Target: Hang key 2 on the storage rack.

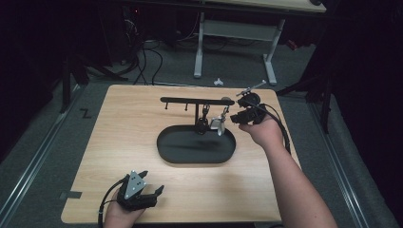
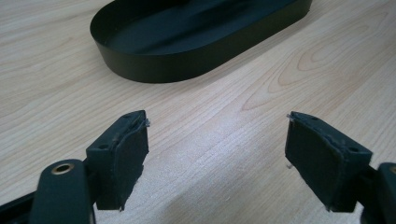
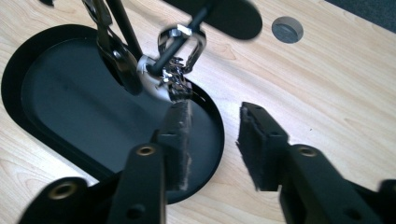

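Near the middle of the counter (image 1: pixel 119 142) sits a black oval tray (image 1: pixel 166 151); its dark floor looks bare apart from the foot of a black post. That post carries a black hanging rack (image 1: pixel 190 100), a crossbar with short pegs, running along the tray's far side. From the bar's right end hang two things side by side over the far right part of the tray: a dark carabiner clip (image 1: pixel 203 124) close to the post, and a silver carabiner with a small bunch of metal (image 1: pixel 218 124) just to its right.

The right tongs (image 1: pixel 236 117) reach in from the counter's right edge and stand just beside the silver carabiner, on its right. In the right gripper view the silver carabiner (image 3: pixel 180 51) hangs just beyond the tip of the left pad (image 3: pixel 180 135), very near it; whether they touch I cannot tell. The jaws stand partly apart with nothing between them.

The left tongs (image 1: pixel 153 190) rest close to the counter's near edge, toward its left corner, well apart from the tray. Their jaws are spread wide over bare wood, holding nothing, with the tray wall (image 2: pixel 154 65) ahead of them.
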Demonstrator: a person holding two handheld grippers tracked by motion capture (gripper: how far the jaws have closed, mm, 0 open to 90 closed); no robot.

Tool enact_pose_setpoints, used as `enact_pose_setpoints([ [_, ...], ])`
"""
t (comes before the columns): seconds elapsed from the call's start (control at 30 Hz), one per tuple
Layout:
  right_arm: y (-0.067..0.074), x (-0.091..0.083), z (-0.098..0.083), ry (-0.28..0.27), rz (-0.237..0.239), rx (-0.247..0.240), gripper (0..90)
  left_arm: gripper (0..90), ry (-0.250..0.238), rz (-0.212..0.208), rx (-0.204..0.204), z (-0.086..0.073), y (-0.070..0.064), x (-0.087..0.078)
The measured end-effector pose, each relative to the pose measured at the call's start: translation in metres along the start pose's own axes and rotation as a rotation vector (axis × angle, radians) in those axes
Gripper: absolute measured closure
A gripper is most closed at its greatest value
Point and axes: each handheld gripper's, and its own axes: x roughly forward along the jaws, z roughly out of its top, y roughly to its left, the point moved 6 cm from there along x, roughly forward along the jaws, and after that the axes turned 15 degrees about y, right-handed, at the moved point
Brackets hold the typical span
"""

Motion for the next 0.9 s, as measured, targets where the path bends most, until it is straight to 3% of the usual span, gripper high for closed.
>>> enact_pose_setpoints([
  [0.23,0.001,0.018,-0.031,-0.032,0.017,0.015,45.2,22.1,-0.001,-0.002,0.0,0.0,0.0,0.0],
  [0.33,0.002,0.028,-0.044,-0.03,0.017,0.009,42.5,22.1,0.004,0.0,0.005,0.0,-0.001,0.0],
  [0.47,0.004,0.045,-0.067,-0.075,0.044,0.018,40.0,22.1,0.005,-0.003,0.002,0.0,-0.001,0.001],
  [0.63,0.006,0.067,-0.093,-0.107,0.01,-0.006,36.4,22.0,0.008,0.007,0.007,0.0,-0.001,0.0],
  [0.9,0.008,0.088,-0.139,-0.196,0.009,0.024,30.5,22.0,-0.001,0.001,0.0,0.003,0.0,-0.002],
])
